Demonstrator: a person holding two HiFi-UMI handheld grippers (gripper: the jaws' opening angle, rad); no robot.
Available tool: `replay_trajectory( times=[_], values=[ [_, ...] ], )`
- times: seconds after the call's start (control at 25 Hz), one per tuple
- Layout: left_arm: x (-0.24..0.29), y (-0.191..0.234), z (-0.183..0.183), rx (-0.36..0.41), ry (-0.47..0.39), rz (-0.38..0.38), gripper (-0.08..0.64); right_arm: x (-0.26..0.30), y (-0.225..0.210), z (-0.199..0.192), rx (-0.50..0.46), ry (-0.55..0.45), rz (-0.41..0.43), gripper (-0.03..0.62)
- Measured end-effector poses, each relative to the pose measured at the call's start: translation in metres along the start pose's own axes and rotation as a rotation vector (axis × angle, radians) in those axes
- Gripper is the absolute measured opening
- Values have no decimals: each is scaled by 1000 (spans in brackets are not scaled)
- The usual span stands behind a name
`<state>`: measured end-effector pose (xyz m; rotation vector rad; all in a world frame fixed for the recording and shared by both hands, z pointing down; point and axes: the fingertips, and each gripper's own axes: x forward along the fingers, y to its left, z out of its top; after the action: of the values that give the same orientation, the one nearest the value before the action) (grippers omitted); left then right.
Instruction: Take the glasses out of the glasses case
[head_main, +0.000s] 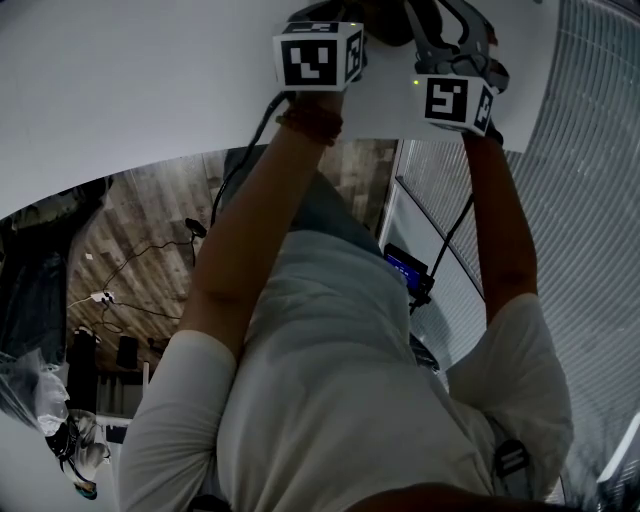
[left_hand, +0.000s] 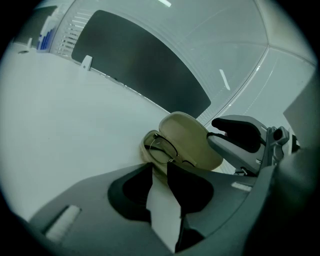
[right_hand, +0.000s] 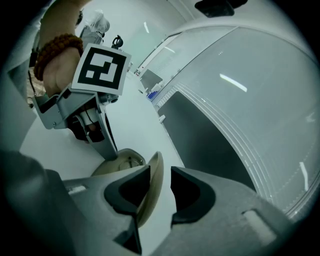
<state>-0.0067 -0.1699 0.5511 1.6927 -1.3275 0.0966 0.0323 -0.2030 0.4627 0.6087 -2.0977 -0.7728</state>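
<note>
A beige glasses case (left_hand: 152, 145) lies open on the white table (left_hand: 75, 115), and black-framed glasses (left_hand: 162, 150) rest in its base. The lid (left_hand: 192, 140) stands up behind them. My left gripper (left_hand: 159, 171) is open, its tips at the near end of the base with white table showing in the gap. My right gripper (right_hand: 160, 172) straddles the lid (right_hand: 152, 182) edge-on. The lid leans on the left pad (right_hand: 131, 192), with a gap to the right pad, so the gripper is open. In the head view only the marker cubes (head_main: 318, 58) (head_main: 458, 100) show, and the case is hidden.
A dark panel (left_hand: 140, 65) runs along the wall behind the table, under a glass partition (right_hand: 240, 100). A small white stand (left_hand: 86, 62) and bottles (left_hand: 45, 32) sit at the table's far left. The person's wrist with a bead bracelet (right_hand: 57, 50) is above the left gripper.
</note>
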Motion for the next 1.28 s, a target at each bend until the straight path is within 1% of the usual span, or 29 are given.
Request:
replay_trajectory(
  times=[0.24, 0.36, 0.52, 0.92, 1.12, 1.28],
  values=[
    [-1, -3, 1, -2, 2, -3, 101, 7, -21, -18, -12, 34, -20, 120],
    [-2, -3, 2, 0, 1, -3, 103, 15, -26, -35, -29, 49, -17, 111],
    [-2, -4, 2, 4, 0, -7, 103, 25, -29, -48, -22, 66, -13, 106],
    [-6, -5, 4, 5, -1, -12, 107, 48, -21, -72, -33, 97, 19, 49],
    [-6, -4, 5, 7, -5, -10, 107, 63, -14, -86, -19, 113, 43, 48],
    [-6, -5, 4, 15, -1, -5, 106, 68, -13, -90, -14, 110, 45, 46]
  ],
)
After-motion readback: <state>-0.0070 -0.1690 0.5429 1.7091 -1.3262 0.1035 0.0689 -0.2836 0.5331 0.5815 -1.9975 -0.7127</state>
